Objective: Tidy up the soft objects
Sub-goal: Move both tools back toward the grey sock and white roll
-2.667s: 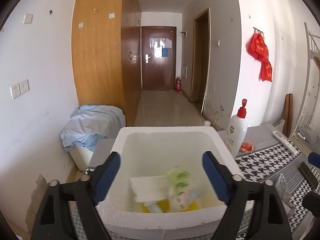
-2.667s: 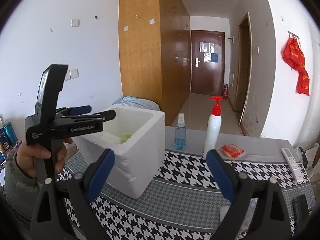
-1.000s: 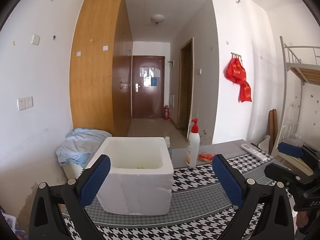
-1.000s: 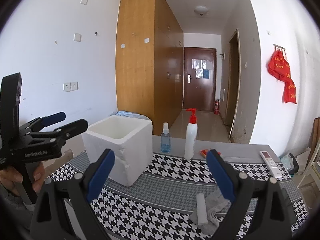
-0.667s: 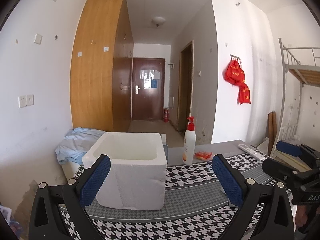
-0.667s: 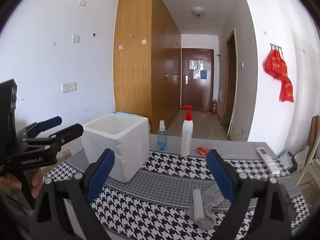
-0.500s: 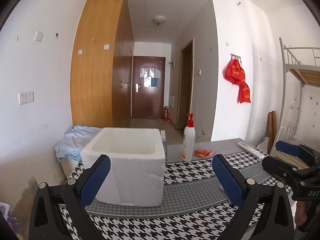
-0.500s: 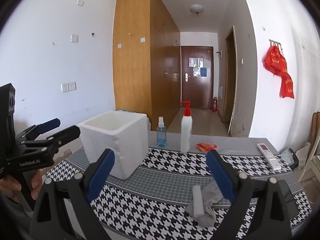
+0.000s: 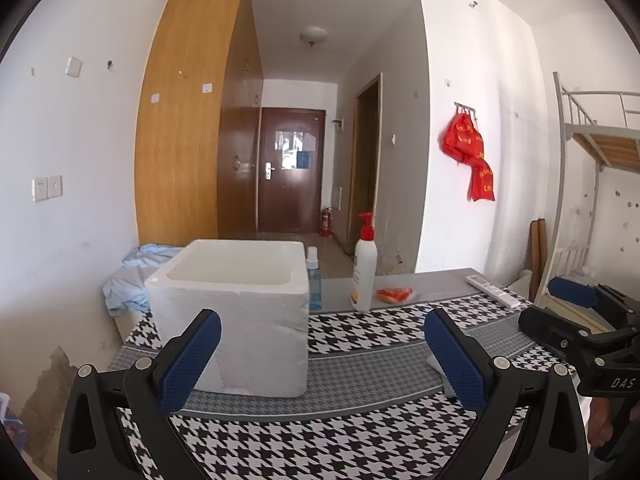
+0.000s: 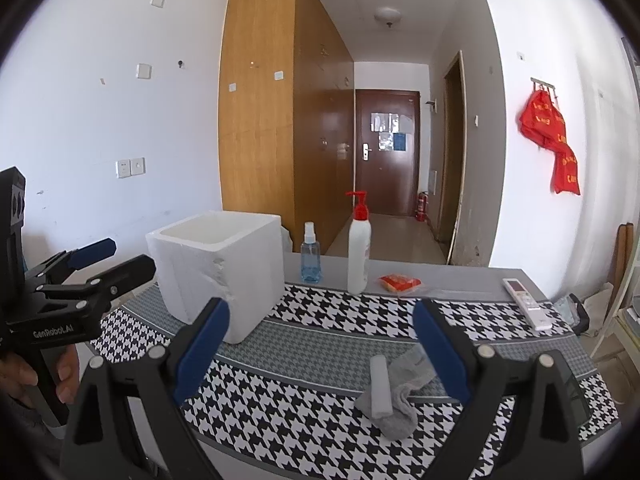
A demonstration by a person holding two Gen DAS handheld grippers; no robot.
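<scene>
The right hand-held gripper (image 10: 320, 344) hangs above the near edge of the desk (image 10: 320, 344) with its blue pads wide apart and nothing between them. Just below and ahead of it, on the houndstooth cloth, lies a grey sock (image 10: 400, 396), crumpled, with a small white roll (image 10: 379, 384) resting on top of it. What the roll is made of I cannot tell. I judge that both are light and limp. The sock will fold and slide on the cloth, so it is better to pinch it at the bunched part near the roll, where the cloth is thick, and not at the flat thin end.

The left hand-held gripper (image 9: 320, 356) is also spread open and holds nothing. It points at the white foam box (image 9: 236, 312), which stands on the left part of the desk. The inside of the box is not visible from here.

Behind the box stand a blue spray bottle (image 10: 310, 254) and a white pump bottle (image 10: 359, 248), then an orange packet (image 10: 400, 282) and a remote control (image 10: 526, 303) to the right. These look stiff, so I think they are not part of the task.
</scene>
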